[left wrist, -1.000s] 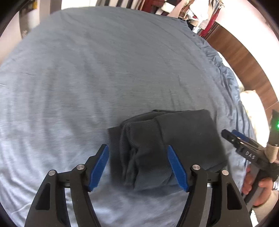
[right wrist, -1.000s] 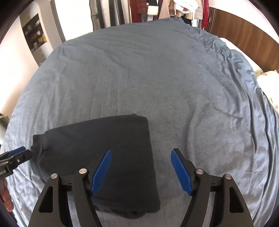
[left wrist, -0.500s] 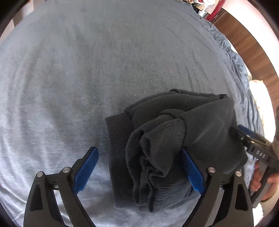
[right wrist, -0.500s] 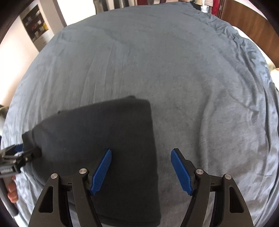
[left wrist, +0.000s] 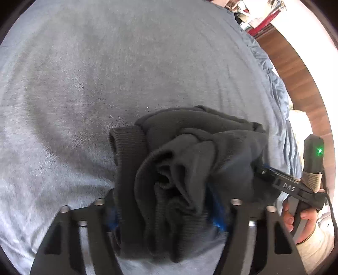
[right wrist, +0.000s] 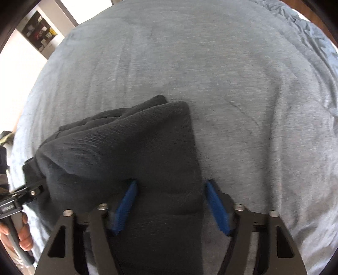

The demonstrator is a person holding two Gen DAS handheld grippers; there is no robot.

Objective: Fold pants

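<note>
The dark grey pants (left wrist: 190,160) lie folded into a thick bundle on the blue-grey bedspread (left wrist: 105,74). In the left wrist view my left gripper (left wrist: 166,211) straddles the bundle's ribbed end, and its blue pads are mostly hidden by bunched cloth pressed between them. In the right wrist view my right gripper (right wrist: 171,203) straddles the other end of the pants (right wrist: 147,148), with the jaws partly closed and the blue pads against the fold's sides. Each gripper shows at the edge of the other's view.
A wooden headboard (left wrist: 295,69) and a pale pillow (left wrist: 300,120) lie to the right of the bed. Hanging clothes (left wrist: 253,8) are beyond the far edge. A doorway with shelves (right wrist: 38,31) shows at upper left in the right wrist view.
Both grippers have moved forward onto the folded pants and narrowed their jaws around its two ends. The bundle has bunched up and lifted slightly between them.
</note>
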